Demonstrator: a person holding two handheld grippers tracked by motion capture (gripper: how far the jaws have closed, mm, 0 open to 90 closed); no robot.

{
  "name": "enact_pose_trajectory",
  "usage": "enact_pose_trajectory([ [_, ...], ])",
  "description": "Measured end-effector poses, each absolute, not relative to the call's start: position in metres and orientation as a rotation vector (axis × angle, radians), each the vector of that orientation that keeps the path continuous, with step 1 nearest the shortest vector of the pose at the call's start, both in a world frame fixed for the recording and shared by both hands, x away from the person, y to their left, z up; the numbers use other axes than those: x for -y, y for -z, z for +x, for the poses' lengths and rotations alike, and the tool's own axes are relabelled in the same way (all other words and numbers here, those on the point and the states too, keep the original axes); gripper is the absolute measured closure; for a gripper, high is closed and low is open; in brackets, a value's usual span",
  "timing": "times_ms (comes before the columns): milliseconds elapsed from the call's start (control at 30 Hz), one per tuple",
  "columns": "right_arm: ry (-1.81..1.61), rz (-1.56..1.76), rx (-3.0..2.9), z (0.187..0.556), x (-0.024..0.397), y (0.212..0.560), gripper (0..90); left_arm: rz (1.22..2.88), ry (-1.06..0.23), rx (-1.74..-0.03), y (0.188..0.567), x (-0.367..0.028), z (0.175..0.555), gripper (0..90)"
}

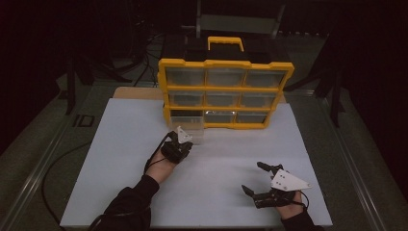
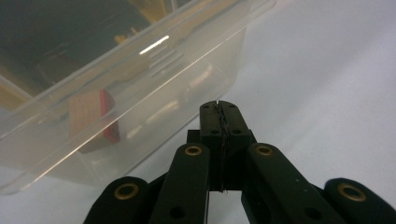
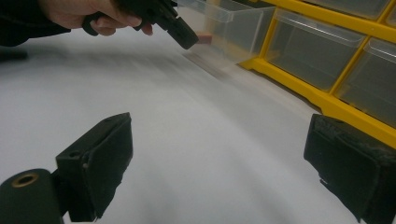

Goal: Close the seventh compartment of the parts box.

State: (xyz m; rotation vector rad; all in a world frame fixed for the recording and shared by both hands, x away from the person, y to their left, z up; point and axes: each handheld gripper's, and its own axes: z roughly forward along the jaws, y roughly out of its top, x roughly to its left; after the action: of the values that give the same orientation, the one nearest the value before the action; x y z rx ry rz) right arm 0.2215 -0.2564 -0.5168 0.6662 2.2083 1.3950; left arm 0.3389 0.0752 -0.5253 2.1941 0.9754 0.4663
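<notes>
The left hand-held gripper has its jaws pressed together with nothing between them, its tips just beside the clear drawer. That drawer sticks out of the yellow organizer at its lower left slot, near the counter's far edge, and holds a red-faced wooden block. The right hand-held gripper rests wide open near the counter's near right corner.

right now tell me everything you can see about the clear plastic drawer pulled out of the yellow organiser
The clear plastic drawer is a see-through, thin-walled rectangular bin with a flat rim. It is pulled partway out of the bottom-left slot of the yellow-framed organiser, its base on the white table. Inside lies a small wooden block with a red face, with other items too blurred to name. The left gripper, jaws shut, sits just before its front wall; contact is unclear.
</notes>
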Motion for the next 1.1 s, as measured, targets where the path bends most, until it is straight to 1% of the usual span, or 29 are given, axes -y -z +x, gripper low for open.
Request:
enact_pose_trajectory([
  [300,-1.399,0.668,-2.203,0.222,0.257,0.517,8.3,2.188,-0.509,-0.969,0.521,-0.073,0.344,89.9],
  [867,-1.396,0.666,-2.203,0.222,0.258,0.517,8.3,2.202,-0.51,-0.964,0.518,-0.07,0.351,89.9],
  [1100,-1.396,0.663,-2.202,0.222,0.258,0.517,8.3,2.19,-0.525,-0.991,0.516,-0.072,0.355,90.0],
])
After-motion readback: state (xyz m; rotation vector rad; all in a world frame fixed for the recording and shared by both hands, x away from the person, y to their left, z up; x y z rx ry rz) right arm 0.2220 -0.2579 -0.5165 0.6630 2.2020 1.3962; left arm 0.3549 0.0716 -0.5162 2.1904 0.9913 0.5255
